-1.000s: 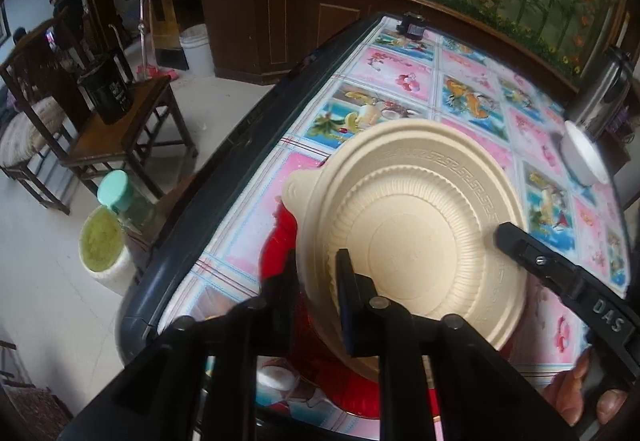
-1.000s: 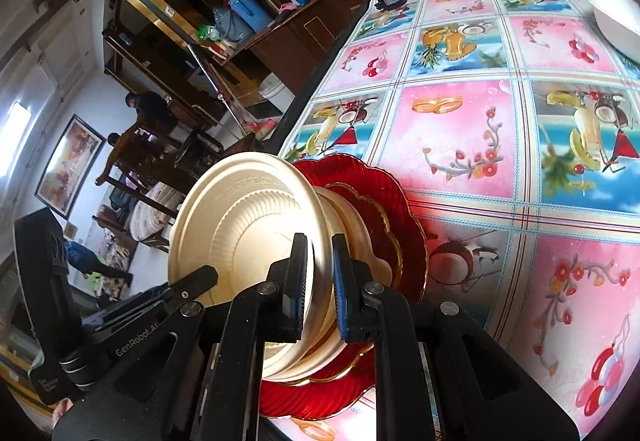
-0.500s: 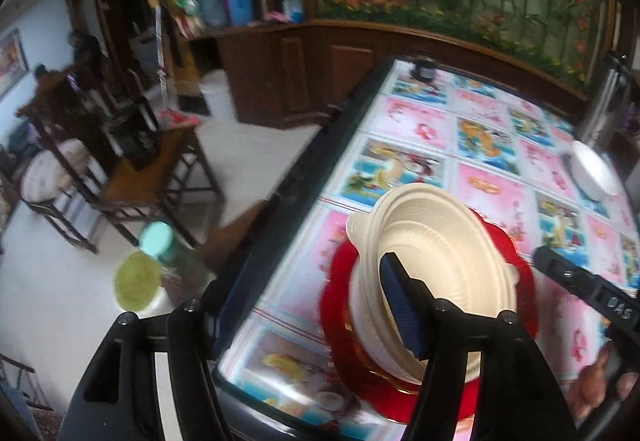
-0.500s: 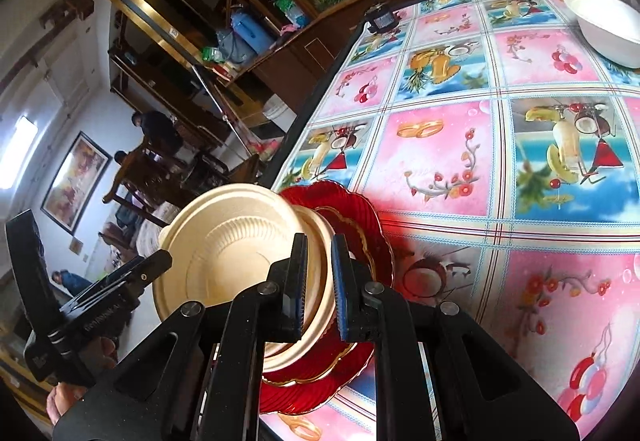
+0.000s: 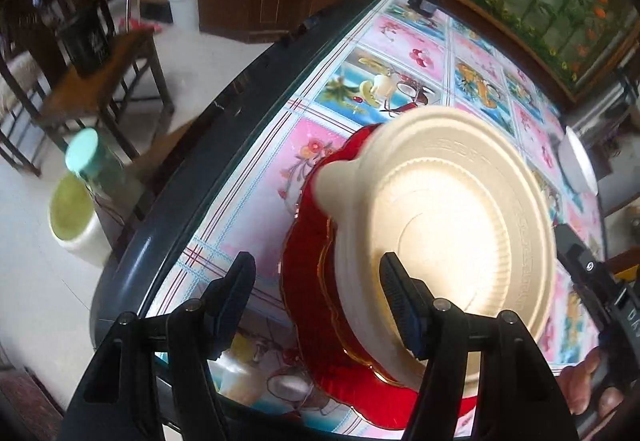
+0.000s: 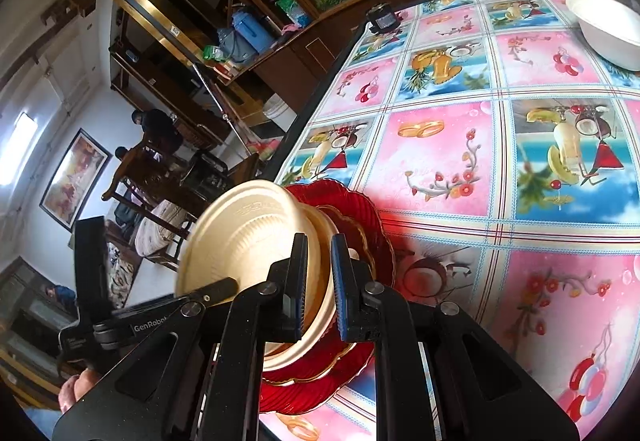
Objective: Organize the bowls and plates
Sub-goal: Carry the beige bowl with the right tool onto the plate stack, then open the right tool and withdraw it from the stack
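**Left jaws let go of the cream bowl on the red plate stack**

Since a second ago the left gripper [image 5: 318, 295] has been spreading its jaws: they were pinching the near rim of the cream bowl [image 5: 452, 225] and are now standing wide, one finger out over the tablecloth [image 6: 440, 161], the other reaching over the bowl's near edge. Nothing is being pressed between them. The bowl's near wall is lying between the two fingers without contact that can be confirmed.

The cream bowl is sitting nested on top of another cream bowl, whose tab handle is sticking out toward the table's dark edge. Both are resting on the red plates [image 5: 316, 305], scalloped and gold-trimmed, near the corner of the table.

The right gripper [image 6: 318, 281] is sitting with its jaws almost closed, a thin gap showing between the blue pads, at the rim of the cream bowls. Whether a rim is actually being pinched there cannot be told from the right wrist view.

A white bowl [image 6: 608, 29] is standing well apart at the far side of the table. A hand [image 5: 588, 385] is showing on the right gripper's handle.
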Motion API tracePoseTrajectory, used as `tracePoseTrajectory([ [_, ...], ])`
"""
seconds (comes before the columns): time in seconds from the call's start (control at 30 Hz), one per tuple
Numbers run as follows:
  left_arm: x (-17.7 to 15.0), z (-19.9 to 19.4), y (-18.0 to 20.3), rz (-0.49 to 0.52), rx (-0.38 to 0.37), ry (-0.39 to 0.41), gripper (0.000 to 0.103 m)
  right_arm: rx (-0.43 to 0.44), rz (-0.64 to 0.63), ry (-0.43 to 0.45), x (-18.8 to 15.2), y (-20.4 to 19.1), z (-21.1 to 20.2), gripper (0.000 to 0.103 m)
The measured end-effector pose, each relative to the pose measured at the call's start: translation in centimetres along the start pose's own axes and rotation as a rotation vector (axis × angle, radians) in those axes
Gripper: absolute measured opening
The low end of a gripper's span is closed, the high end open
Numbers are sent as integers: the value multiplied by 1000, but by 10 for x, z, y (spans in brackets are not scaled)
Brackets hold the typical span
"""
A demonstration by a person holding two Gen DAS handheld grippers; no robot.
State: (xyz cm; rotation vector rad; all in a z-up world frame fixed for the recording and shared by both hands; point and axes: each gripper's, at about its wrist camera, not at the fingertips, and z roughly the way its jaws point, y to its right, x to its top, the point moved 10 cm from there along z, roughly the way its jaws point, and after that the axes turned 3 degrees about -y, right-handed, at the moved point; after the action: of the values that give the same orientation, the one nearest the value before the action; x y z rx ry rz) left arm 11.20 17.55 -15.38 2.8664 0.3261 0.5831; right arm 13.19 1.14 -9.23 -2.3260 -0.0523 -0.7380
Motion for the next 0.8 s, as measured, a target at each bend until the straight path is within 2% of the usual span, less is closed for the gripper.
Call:
tracePoseTrajectory([
  [0.07,1,-6,-2,-22,-44,0,65,7,4,-3,-1,0,0,12],
  [0.13,7,-18,-3,-23,-50,30,65,4,2,-2,-1,0,0,12],
  [0.3,18,-51,-11,-2,-1,116,65,2,7,4,1,1,-1,12],
  [0.4,33,-70,-17,-10,38,195,65,-1,12,11,4,4,-3,12],
  [0.47,44,-70,-15,-1,69,218,65,0,19,10,4,6,-3,12],
  [0.6,51,-47,-12,54,155,187,64,0,19,12,4,7,-6,12],
  [0.7,46,-34,-12,58,146,150,65,-4,11,28,8,10,-12,12],
  [0.8,44,-37,-11,51,133,146,65,0,26,45,15,18,-20,12],
])
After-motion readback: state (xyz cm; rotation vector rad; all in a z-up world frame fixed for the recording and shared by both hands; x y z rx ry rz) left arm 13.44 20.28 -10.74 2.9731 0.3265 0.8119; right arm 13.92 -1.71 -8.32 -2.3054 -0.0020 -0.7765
